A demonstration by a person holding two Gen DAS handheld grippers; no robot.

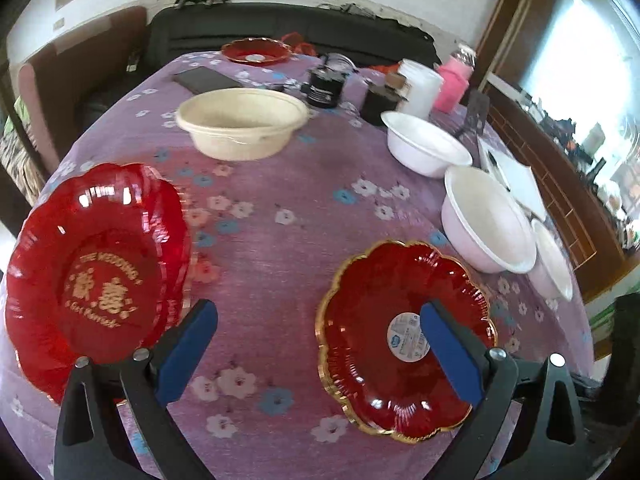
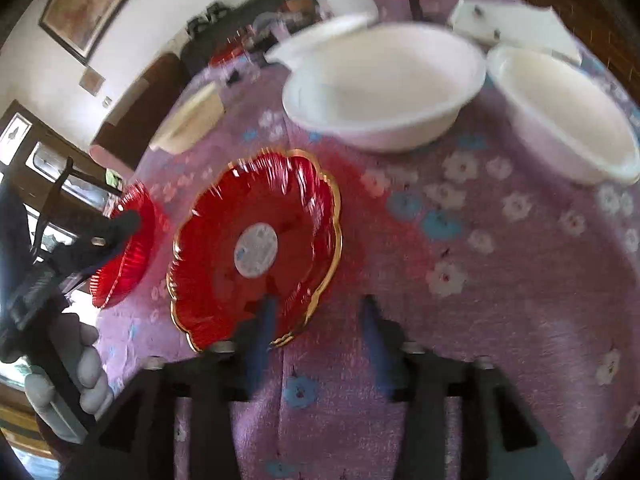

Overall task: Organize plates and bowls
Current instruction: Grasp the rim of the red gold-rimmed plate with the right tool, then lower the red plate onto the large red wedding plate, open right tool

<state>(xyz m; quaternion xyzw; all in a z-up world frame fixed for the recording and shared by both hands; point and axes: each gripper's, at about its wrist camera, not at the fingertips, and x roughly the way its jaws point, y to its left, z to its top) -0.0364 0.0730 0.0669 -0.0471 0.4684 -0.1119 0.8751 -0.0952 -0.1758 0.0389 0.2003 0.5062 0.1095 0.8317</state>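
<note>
Red glassy plastic is catching the window light all over this table; the gold-rimmed red plate (image 1: 404, 336) is lying flat on the purple flowered cloth (image 1: 280, 184) at lower right of the left wrist view, a round paper label at its centre. The left gripper (image 1: 318, 340) is hovering with its fingers spread wide and holding nothing; the right blue pad is sitting over that plate's label, whether touching I cannot tell, and the left pad is beside the wedding plate (image 1: 96, 276) at lower left. In the right wrist view the right gripper (image 2: 318, 312) is standing part open and empty; its left finger is overlapping the near rim of the same plate, its right finger is over bare cloth.

A third red plate (image 1: 256, 51) is waiting at upper centre; the beige bowl (image 1: 240, 122) is sitting in the upper middle; three white bowls (image 1: 486, 220) are lining up down the right side, close together.

These plates are looking light, thin and stiff, probably slick and liable to crack if squeezed hard; I'd judge the scalloped rim the place to pinch, one finger under the raised lip; the bowls are looking like flimsy disposables, best taken by the rolled rim and nested.
</note>
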